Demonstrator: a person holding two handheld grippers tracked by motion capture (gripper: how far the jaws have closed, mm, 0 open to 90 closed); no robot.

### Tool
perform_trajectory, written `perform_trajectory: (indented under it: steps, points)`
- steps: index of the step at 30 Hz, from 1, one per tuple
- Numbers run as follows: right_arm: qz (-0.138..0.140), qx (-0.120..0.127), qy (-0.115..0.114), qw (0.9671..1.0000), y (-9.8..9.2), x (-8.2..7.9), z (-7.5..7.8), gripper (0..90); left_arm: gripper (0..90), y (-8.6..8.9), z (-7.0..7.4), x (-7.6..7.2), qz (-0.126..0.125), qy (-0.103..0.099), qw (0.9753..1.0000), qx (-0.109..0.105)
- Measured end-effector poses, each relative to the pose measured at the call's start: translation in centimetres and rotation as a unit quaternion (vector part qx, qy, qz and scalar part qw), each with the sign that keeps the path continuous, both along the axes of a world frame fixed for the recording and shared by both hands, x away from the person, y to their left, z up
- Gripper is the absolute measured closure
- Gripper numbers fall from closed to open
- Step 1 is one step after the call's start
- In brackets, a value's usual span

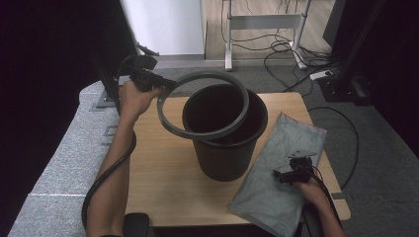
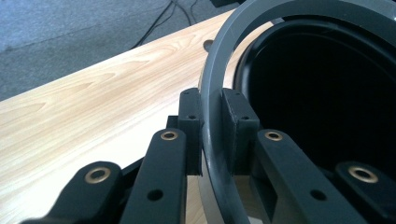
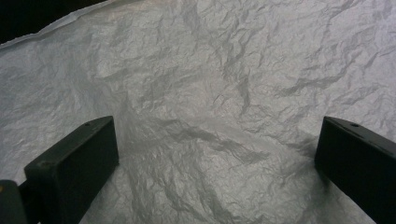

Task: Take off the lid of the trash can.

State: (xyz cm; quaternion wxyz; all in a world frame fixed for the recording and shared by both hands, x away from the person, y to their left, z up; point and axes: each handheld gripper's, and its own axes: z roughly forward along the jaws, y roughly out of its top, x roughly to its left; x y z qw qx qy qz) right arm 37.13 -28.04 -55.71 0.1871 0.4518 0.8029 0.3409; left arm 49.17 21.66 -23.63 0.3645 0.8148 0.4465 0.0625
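A dark round bin (image 1: 225, 148) stands in the middle of the wooden table (image 1: 158, 168). A grey plastic ring (image 1: 170, 126) hangs tilted over the bin's mouth, its far side raised. My left gripper (image 1: 160, 85) is shut on the ring's left edge. In the left gripper view the two jaws clamp the ring (image 2: 212, 84) beside the bin's black interior (image 2: 317, 93). A flat crinkled grey plastic bag (image 1: 276, 173) lies to the right of the bin. My right gripper (image 1: 281, 175) stands open just above the bag (image 3: 210, 93), its jaws wide apart.
The bag overhangs the table's front right corner. Grey carpet (image 1: 64, 153) surrounds the table. Cables (image 1: 286, 49) and a white desk frame (image 1: 264, 22) lie on the floor beyond the far edge. A power strip (image 1: 321, 75) sits at the back right.
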Motion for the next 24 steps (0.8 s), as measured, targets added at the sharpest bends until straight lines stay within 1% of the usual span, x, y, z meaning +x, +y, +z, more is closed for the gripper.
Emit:
perform_trajectory:
  steps: [1,5,10,11,17,19,20,21,22,23,24]
  points:
    - [0.0,0.0,0.0,1.0,0.0,0.0,0.0,0.0,78.8,0.0,0.0,0.0,0.0,0.0,1.0,0.0]
    - [0.0,0.0,0.0,1.0,0.0,0.0,0.0,0.0,78.8,1.6,-0.4,-0.4,0.012,0.001,0.9999,-0.003]
    - [0.0,0.0,0.0,1.0,0.0,0.0,0.0,0.0,78.7,2.8,-0.7,-0.8,0.021,0.001,0.9998,-0.002]
    - [0.0,0.0,0.0,1.0,0.0,0.0,0.0,0.0,78.7,3.4,-0.8,-1.0,0.027,0.0,0.9996,-0.001]
    - [0.0,0.0,0.0,1.0,0.0,0.0,0.0,0.0,78.7,5.4,-1.4,-1.6,0.043,0.003,0.9991,-0.001]
    - [0.0,0.0,0.0,1.0,0.0,0.0,0.0,0.0,78.6,6.1,-1.5,-1.9,0.05,0.003,0.9987,-0.001]
    - [0.0,0.0,0.0,1.0,0.0,0.0,0.0,0.0,78.7,6.1,-1.5,-1.9,0.05,0.003,0.9987,-0.001]
    - [0.0,0.0,0.0,1.0,0.0,0.0,0.0,0.0,78.7,6.7,-1.7,-2.2,0.056,0.002,0.9984,0.0]
    - [0.0,0.0,0.0,1.0,0.0,0.0,0.0,0.0,78.6,6.7,-1.7,-2.2,0.056,0.002,0.9984,0.0]
    - [0.0,0.0,0.0,1.0,0.0,0.0,0.0,0.0,78.7,7.4,-1.8,-2.4,0.061,0.002,0.9981,0.0]
    - [0.0,0.0,0.0,1.0,0.0,0.0,0.0,0.0,78.6,7.8,-1.8,-2.6,0.065,0.002,0.9979,-0.002]
